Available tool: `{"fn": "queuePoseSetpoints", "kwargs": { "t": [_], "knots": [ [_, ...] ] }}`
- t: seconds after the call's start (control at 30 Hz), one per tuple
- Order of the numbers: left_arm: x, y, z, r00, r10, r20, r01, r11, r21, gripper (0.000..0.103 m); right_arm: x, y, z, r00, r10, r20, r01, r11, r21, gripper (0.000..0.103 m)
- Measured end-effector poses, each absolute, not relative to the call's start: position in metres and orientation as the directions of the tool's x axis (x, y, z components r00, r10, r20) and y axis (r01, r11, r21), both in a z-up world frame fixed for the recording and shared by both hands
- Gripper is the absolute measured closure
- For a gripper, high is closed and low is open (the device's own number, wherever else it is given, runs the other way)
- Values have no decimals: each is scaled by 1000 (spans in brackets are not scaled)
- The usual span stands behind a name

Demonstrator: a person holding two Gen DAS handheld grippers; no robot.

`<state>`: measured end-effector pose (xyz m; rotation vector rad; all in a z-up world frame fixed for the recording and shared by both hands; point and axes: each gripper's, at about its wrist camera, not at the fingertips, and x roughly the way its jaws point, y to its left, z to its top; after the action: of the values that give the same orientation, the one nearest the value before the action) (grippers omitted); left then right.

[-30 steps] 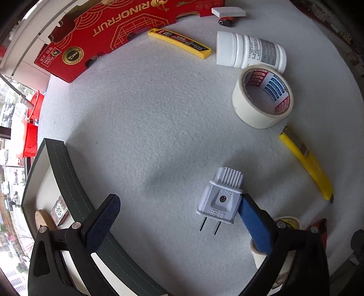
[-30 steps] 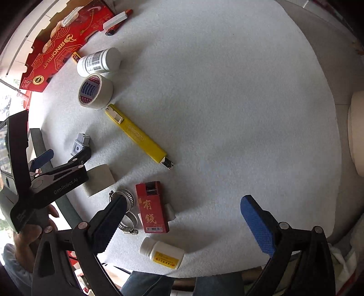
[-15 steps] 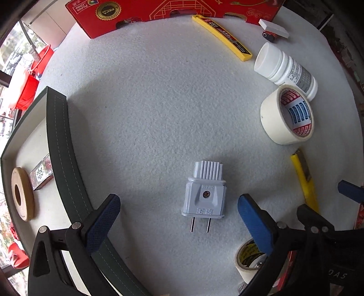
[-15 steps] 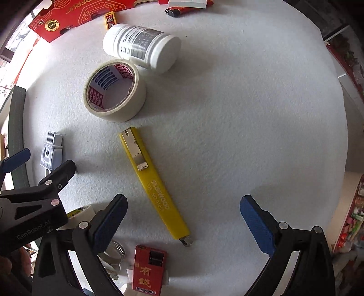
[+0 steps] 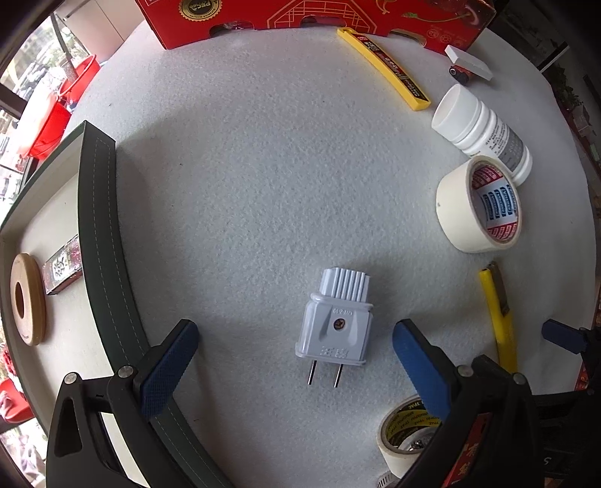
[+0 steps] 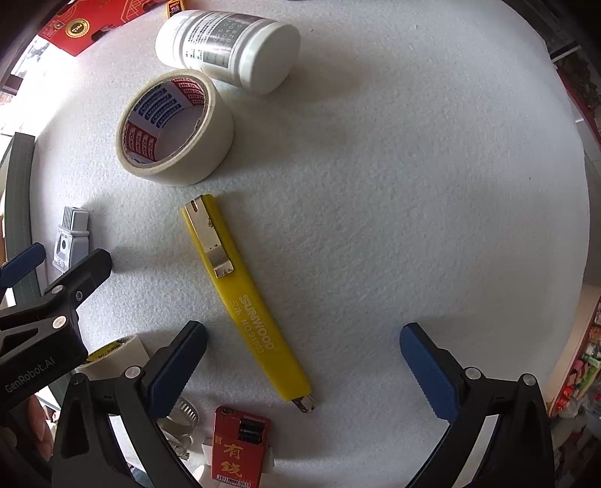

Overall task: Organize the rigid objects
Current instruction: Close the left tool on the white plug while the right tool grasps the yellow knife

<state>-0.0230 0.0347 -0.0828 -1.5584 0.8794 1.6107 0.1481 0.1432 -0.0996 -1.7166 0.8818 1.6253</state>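
A grey two-pin plug (image 5: 336, 321) lies flat on the white felt, prongs toward me, between the spread blue fingers of my left gripper (image 5: 295, 360), which is open and holds nothing. The same plug (image 6: 71, 238) shows at the left of the right wrist view, beside the left gripper's black arm. My right gripper (image 6: 302, 366) is open above the blade end of a yellow utility knife (image 6: 244, 300). The knife lies diagonally and neither finger touches it.
A dark-rimmed tray (image 5: 99, 240) at left holds a wooden ring (image 5: 26, 300) and a small box. A masking tape roll (image 6: 174, 127), a white bottle (image 6: 229, 45), a smaller tape roll (image 5: 403, 431), a red lighter box (image 6: 238, 446), a second yellow cutter (image 5: 383, 67) and a red carton (image 5: 300, 15) lie around.
Both grippers have come lower and closer to the table. The plug now sits centred between the left fingers. The right view has closed in on the yellow knife.
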Motion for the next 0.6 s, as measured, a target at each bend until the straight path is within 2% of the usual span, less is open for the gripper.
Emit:
{"fn": "queuePoseSetpoints", "kwargs": {
  "t": [0.1,0.17,0.2,0.23,0.27,0.3,0.33,0.6],
  "knots": [
    [-23,47,-82,0,22,-1000,-877,-480,-10,7,130,130,-91,14,-40,-999,-773,-635,15,17],
    [-16,50,-76,-2,31,-1000,-900,-435,-11,22,122,123,-85,12,-36,-999,-741,-671,16,43],
    [-12,51,-73,-4,34,-999,-912,-411,-11,26,120,121,-82,12,-36,-999,-728,-686,16,50],
    [-9,51,-71,-5,37,-999,-920,-393,-10,37,118,119,-80,13,-37,-999,-718,-696,16,71],
    [-5,53,-69,-5,41,-999,-925,-379,-11,54,117,119,-79,14,-46,-999,-714,-699,22,85],
    [2,59,-68,-7,42,-999,-930,-367,-9,67,116,118,-80,16,-64,-998,-719,-694,33,86],
    [2,58,-68,14,34,-999,-931,-364,-25,68,116,119,-79,12,-72,-997,-727,-685,41,86],
    [4,26,-25,76,106,-991,-929,-354,-109,68,167,109,-48,-56,-31,-998,-791,-609,64,86]
  ]
}}
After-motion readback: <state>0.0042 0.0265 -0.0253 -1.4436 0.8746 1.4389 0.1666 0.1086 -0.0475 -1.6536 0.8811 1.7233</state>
